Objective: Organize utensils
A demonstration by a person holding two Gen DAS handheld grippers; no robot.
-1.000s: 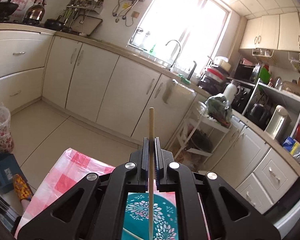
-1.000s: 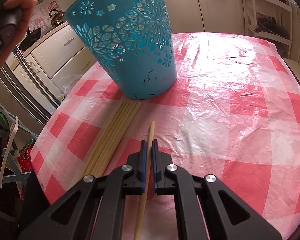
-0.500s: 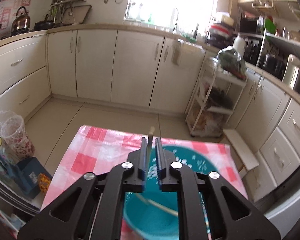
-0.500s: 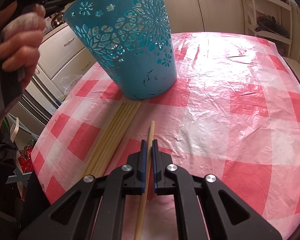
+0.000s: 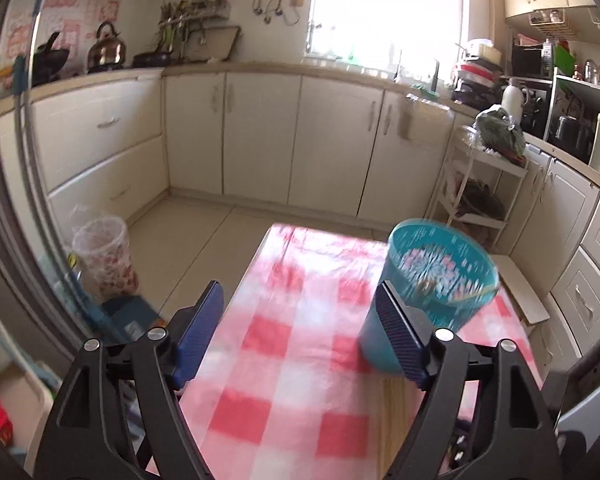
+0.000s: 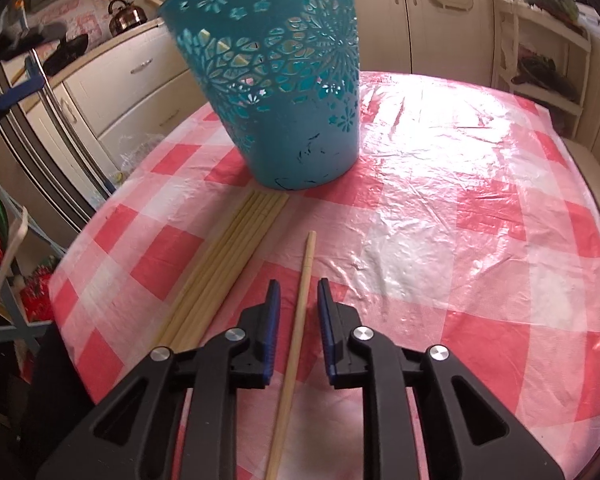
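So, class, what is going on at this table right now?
A person with a gripper in each hand is sorting chopsticks into a teal basket. The left gripper is open and empty above the checked tablecloth, with a chopstick already in the basket. The right gripper is open around a single chopstick lying on the cloth, beside a bundle of chopsticks.

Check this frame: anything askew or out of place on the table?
One chopstick lies apart from the neat bundle of chopsticks, between the open right claw jaws. The teal basket stands upright. Nothing spilled.
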